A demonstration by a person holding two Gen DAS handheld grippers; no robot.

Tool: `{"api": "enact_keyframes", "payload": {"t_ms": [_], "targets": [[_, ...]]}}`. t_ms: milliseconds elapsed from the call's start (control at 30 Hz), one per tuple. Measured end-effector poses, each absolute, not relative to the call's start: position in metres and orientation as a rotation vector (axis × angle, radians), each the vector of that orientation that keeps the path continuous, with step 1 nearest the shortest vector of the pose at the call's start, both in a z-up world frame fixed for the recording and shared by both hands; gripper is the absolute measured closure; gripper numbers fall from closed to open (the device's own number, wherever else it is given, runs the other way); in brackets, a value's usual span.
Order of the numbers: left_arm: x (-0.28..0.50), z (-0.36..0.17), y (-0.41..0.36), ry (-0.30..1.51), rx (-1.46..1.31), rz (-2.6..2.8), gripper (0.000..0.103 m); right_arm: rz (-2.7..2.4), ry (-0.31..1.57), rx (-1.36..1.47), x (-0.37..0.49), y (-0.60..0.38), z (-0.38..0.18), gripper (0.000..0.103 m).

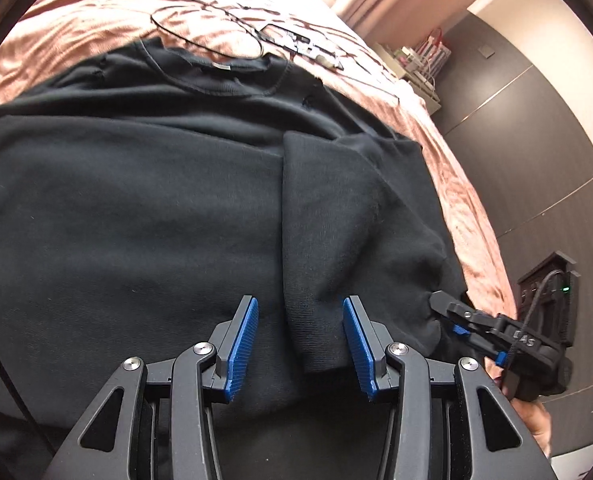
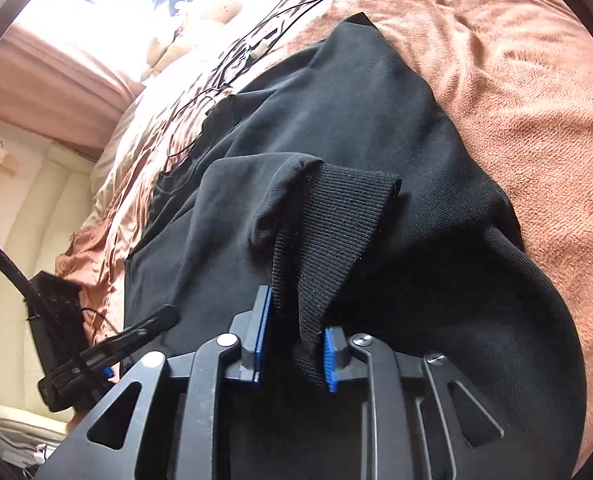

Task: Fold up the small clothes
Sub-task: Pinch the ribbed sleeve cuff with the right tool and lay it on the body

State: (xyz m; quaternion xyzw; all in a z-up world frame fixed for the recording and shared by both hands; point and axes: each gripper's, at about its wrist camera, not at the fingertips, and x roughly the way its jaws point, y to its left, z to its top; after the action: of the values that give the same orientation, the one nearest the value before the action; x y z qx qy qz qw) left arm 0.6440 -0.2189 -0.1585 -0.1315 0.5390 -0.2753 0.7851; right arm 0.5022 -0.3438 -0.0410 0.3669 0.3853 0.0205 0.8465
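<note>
A black sweatshirt [image 1: 136, 200] lies spread on a pink-brown bed, collar at the far side. One sleeve [image 1: 336, 208] is folded in over the body, its ribbed cuff near me. My left gripper [image 1: 300, 344] is open and hovers just above the cuff end, with the cuff edge between its blue pads. My right gripper [image 2: 294, 344] has its jaws partly closed around a ribbed cuff [image 2: 328, 240] of the sweatshirt [image 2: 376, 120], which bunches up between the pads. The right gripper also shows in the left wrist view [image 1: 452, 312] at the sweatshirt's right edge.
The bedspread [image 1: 96, 12] runs around the garment. A thin black cable loop [image 1: 200, 28] and a dark flat item lie beyond the collar. A dark wall and a shelf [image 1: 420, 64] are to the right of the bed. A black box [image 2: 56, 312] stands by the bed's left edge.
</note>
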Motion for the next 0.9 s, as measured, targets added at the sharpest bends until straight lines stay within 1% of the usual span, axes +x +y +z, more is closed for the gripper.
{"api": "enact_keyframes", "payload": {"t_ms": [33, 67, 100, 200, 333, 567, 900], "targets": [[0.643, -0.162, -0.222, 1.169, -0.282, -0.605, 0.067, 0.045, 0.815, 0.771, 0.502, -0.342, -0.037, 0.090], [0.643, -0.165, -0.223, 1.181, -0.282, -0.625, 0.084, 0.046, 0.822, 0.765, 0.504, -0.343, -0.033, 0.090], [0.642, -0.168, -0.225, 1.195, -0.275, -0.633, 0.088, 0.048, 0.827, 0.755, 0.504, -0.340, -0.029, 0.091], [0.638, -0.169, -0.224, 1.200, -0.251, -0.623, 0.089, 0.058, 0.843, 0.729, 0.508, -0.334, -0.017, 0.095], [0.634, -0.162, -0.218, 1.197, -0.229, -0.607, 0.089, 0.064, 0.847, 0.721, 0.509, -0.329, -0.005, 0.095], [0.633, -0.146, -0.192, 1.180, -0.246, -0.572, 0.089, 0.127, 0.788, 0.707, 0.508, -0.318, 0.013, 0.095], [0.632, -0.122, -0.135, 1.146, -0.234, -0.493, 0.088, 0.277, 0.785, 0.688, 0.553, -0.248, 0.013, 0.095]]}}
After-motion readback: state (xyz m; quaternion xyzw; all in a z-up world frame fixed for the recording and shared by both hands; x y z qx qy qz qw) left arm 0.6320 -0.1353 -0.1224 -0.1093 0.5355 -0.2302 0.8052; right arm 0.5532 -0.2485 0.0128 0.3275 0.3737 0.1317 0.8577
